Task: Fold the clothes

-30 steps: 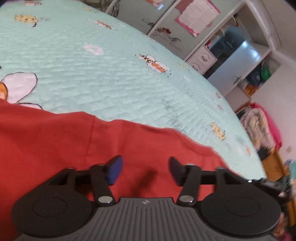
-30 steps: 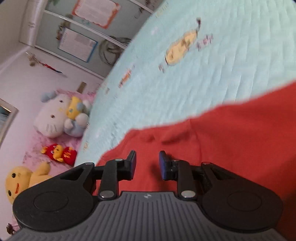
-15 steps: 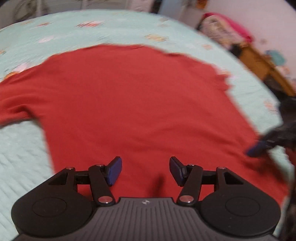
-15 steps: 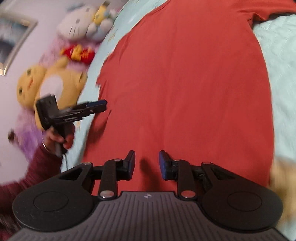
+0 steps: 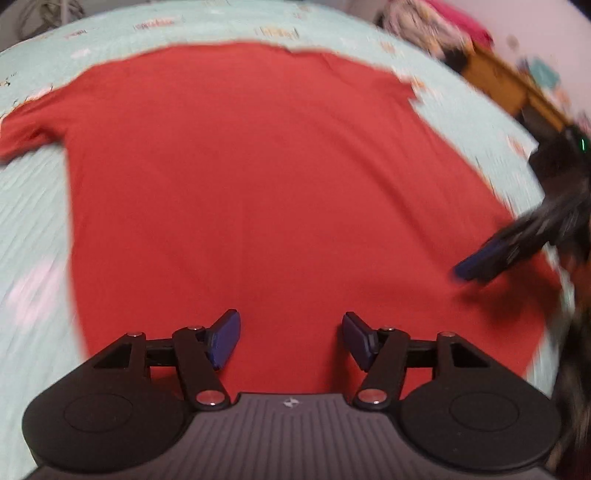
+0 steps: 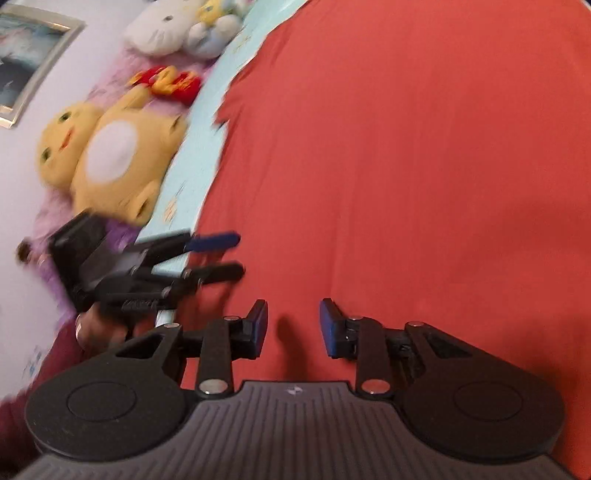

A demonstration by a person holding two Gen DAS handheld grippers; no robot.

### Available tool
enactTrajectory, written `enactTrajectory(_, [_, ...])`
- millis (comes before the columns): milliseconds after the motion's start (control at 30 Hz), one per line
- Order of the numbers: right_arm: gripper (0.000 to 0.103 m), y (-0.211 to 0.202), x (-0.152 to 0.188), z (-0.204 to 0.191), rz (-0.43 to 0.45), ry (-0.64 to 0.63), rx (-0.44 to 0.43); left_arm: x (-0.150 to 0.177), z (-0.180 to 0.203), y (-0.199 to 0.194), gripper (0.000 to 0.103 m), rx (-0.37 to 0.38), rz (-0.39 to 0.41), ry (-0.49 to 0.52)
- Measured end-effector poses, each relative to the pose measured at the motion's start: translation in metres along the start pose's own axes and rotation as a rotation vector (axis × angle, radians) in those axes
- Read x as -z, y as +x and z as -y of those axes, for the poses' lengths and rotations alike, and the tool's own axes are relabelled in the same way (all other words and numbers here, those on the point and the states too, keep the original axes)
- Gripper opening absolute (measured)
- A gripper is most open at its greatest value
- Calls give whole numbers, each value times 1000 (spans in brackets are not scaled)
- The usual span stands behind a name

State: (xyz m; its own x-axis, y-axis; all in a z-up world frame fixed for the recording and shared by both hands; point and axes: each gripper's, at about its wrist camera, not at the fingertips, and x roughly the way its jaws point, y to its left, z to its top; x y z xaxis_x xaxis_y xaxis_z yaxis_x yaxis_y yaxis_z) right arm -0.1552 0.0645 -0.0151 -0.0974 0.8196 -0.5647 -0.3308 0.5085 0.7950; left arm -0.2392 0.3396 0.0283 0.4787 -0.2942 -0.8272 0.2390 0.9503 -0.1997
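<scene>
Red T-shirt (image 5: pixel 266 177) spread flat on the bed (image 5: pixel 33 229), over a pale green quilted cover; one short sleeve (image 5: pixel 26 129) lying out toward the bed's left edge in the left wrist view; collar edge toward the far edge; bottom hem nearest both cameras. Left gripper (image 5: pixel 291 339) poised above the hem, fingers (image 5: pixel 225 338) set wide, nothing between them, red cloth visible in the gap; contact with the cloth cannot be judged. Right gripper (image 6: pixel 293 326) likewise above the hem, fingers (image 6: pixel 330 326) apart at a narrower gap, holding nothing. Also seen from the left wrist view at the shirt's right hem corner, blurred (image 5: pixel 517 243). Left gripper seen from the right wrist view (image 6: pixel 221 254), fingers parted, at the shirt's side edge near the bed's edge; held by a hand (image 6: pixel 92 328) in a dark red sleeve (image 6: pixel 55 354). Yellow plush toy (image 6: pixel 107 155), white plush toy (image 6: pixel 162 29) and small red plush (image 6: pixel 170 81) lined up beyond the bed's edge; framed picture (image 6: pixel 26 62) on the wall.
</scene>
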Motion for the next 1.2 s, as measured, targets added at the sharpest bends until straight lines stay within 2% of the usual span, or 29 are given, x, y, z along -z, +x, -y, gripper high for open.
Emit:
enactTrajectory(67, [33,-24,22,-2,-5,14,-4,12,-4,-18,64,25,-21,-29])
enactTrajectory(133, [33,-47,32,-4,30,10,2,5,-5,-23,64,62,29,-84])
enactTrajectory(200, [34,-63,15,4,163,72,-18,-13,0,-18,64,78,120,-123])
enactTrajectory(267, [34,-61,-10,9,282,132,-69,-34,7,-8,65,72,224,-144])
enactTrajectory(333, [35,-48,-32,18,344,171,-85,-39,4,14,65,97,198,-183])
enactTrajectory(433, [35,-12,-37,24,285,220,-124,-44,0,47,60,135,150,-242])
enactTrajectory(533, [29,0,4,13,116,133,-101,-7,3,19,63,161,121,-130])
enactTrajectory(600, [27,-5,40,4,24,71,-103,20,0,0,63,205,71,-99])
enactTrajectory(667, [27,-22,62,0,-27,64,-112,23,0,-6,62,203,92,-125])
enactTrajectory(700, [28,-31,71,-3,-34,55,-109,25,0,-8,62,201,103,-140])
enactTrajectory(733, [29,-38,74,-6,-5,48,-91,26,0,-11,61,199,115,-154])
enactTrajectory(833, [29,-43,55,-13,144,83,-114,30,1,-19,62,193,150,-198])
enactTrajectory(900, [29,-32,44,-18,209,86,-141,33,1,-24,63,189,174,-226])
enactTrajectory(933, [30,-21,46,-19,205,89,-164,35,1,-26,63,187,186,-241])
enactTrajectory(967, [29,-4,49,-20,181,102,-185,41,2,-21,60,146,157,-212])
enactTrajectory(1000, [30,10,54,-20,149,117,-180,48,3,-16,50,102,125,-180])
enactTrajectory(1033, [29,19,61,-21,110,115,-162,58,-3,-25,49,101,118,-185])
enactTrajectory(1067, [19,29,69,-21,70,114,-145,68,-10,-36,49,103,112,-194])
enactTrajectory(1133, [16,25,91,-23,4,101,-142,87,-23,-57,45,107,101,-210])
enactTrajectory(1200, [19,7,104,-28,3,104,-148,96,-35,-72,39,73,80,-245])
